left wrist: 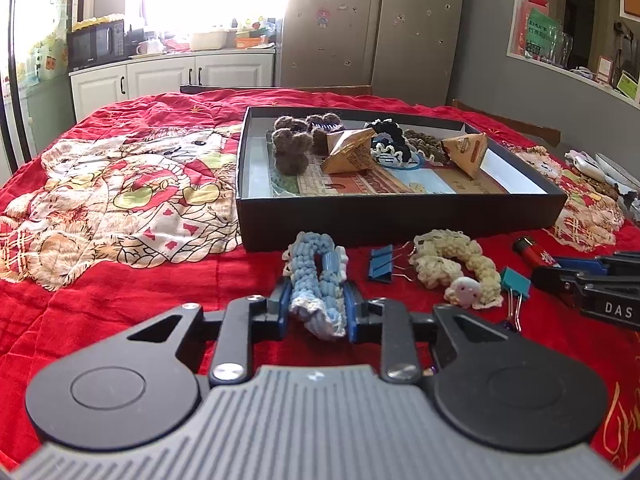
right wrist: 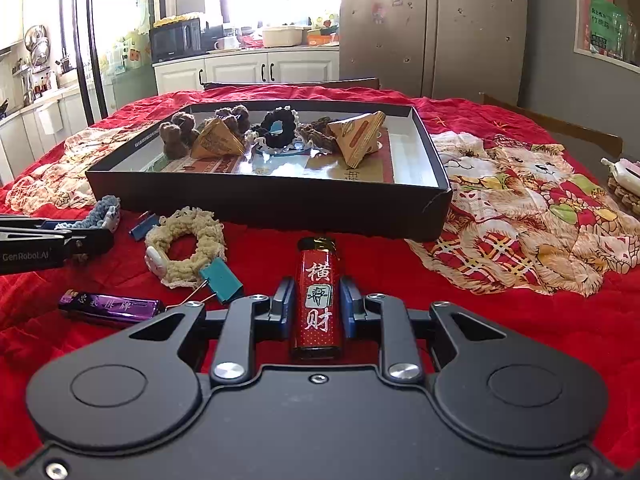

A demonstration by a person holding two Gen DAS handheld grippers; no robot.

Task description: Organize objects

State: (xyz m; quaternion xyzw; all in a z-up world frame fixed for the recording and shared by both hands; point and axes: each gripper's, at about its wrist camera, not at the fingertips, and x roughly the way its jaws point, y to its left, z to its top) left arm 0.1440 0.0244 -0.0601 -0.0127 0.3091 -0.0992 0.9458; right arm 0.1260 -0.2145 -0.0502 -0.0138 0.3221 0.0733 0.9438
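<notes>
My left gripper [left wrist: 316, 304] is shut on a blue crocheted scrunchie [left wrist: 316, 276], just above the red cloth in front of the black box [left wrist: 400, 216]. My right gripper [right wrist: 316, 308] is shut on a red lighter [right wrist: 317, 300] lying lengthwise between the fingers, in front of the black box [right wrist: 256, 200]. The box holds brown crocheted pieces [left wrist: 292, 148], two paper pyramid packs [left wrist: 352, 152], and a black scrunchie [right wrist: 280, 126]. On the cloth lie a cream scrunchie [right wrist: 188, 244], a blue binder clip [left wrist: 380, 264], a teal binder clip [right wrist: 222, 276] and a purple lighter [right wrist: 110, 306].
The red printed cloth [left wrist: 120, 200] covers the table. A white object on a woven mat [right wrist: 624, 184] sits at the right edge. Chair backs stand behind the table. Kitchen cabinets and a fridge are in the background.
</notes>
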